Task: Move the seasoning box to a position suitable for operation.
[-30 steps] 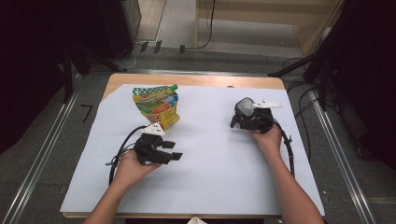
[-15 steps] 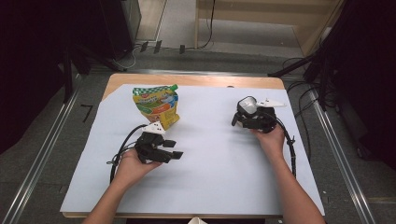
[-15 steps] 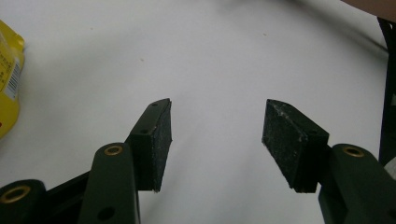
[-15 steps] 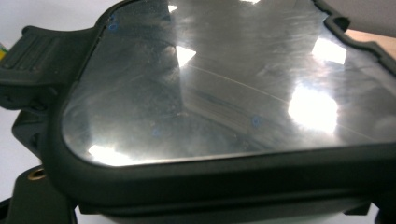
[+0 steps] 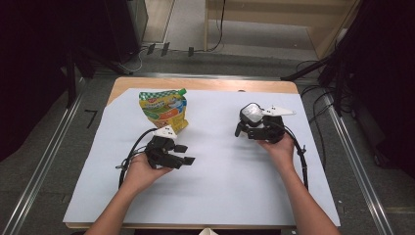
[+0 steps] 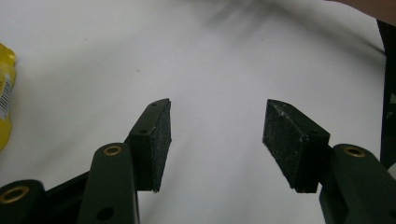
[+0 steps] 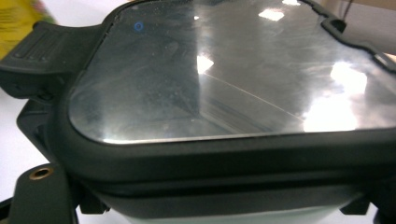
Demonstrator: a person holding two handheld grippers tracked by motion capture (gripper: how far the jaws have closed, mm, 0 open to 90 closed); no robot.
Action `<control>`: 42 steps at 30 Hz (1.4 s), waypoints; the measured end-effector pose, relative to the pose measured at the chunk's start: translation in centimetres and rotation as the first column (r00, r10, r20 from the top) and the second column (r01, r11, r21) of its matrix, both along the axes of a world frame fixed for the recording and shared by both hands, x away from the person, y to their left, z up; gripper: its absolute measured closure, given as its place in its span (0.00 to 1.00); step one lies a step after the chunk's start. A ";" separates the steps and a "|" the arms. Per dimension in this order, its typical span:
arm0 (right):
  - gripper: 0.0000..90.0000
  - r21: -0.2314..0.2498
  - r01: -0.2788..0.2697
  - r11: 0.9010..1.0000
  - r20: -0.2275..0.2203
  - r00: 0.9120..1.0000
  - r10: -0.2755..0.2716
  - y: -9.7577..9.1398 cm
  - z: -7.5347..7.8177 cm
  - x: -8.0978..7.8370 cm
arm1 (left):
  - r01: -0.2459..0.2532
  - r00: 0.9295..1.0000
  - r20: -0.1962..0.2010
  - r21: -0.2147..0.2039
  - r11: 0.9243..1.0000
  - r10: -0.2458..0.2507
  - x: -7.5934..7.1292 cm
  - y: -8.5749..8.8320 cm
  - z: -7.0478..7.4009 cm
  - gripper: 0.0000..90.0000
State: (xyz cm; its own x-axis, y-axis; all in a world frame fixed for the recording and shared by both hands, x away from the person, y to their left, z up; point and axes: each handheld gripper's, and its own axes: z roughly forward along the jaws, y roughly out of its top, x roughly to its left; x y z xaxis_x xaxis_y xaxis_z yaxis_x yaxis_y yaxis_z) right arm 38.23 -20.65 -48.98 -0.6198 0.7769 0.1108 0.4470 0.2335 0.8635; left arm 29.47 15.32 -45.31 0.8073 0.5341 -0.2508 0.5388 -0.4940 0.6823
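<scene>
Holding the black-rimmed lidded box (image 5: 252, 114) in our right gripper (image 5: 254, 128) at centre right, left gripper (image 5: 182, 154) open and empty, we next carry it carefully

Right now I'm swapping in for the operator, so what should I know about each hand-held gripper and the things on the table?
Left hand-held gripper: open, holding nothing, low over the white sheet.
Right hand-held gripper: shut on the black-rimmed container with a shiny lid, held above the sheet.
Yellow-green printed pouch: flat on the sheet beyond the left gripper, untouched.
Done: container picked up. Left: likely setting it down and handling the pouch.
</scene>
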 end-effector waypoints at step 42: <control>0.17 -0.056 -0.342 0.938 -0.042 0.939 0.340 10.0 -1.6 -7.0 | -0.018 1.000 0.009 0.009 1.000 0.018 0.5 0.4 0.1 0.48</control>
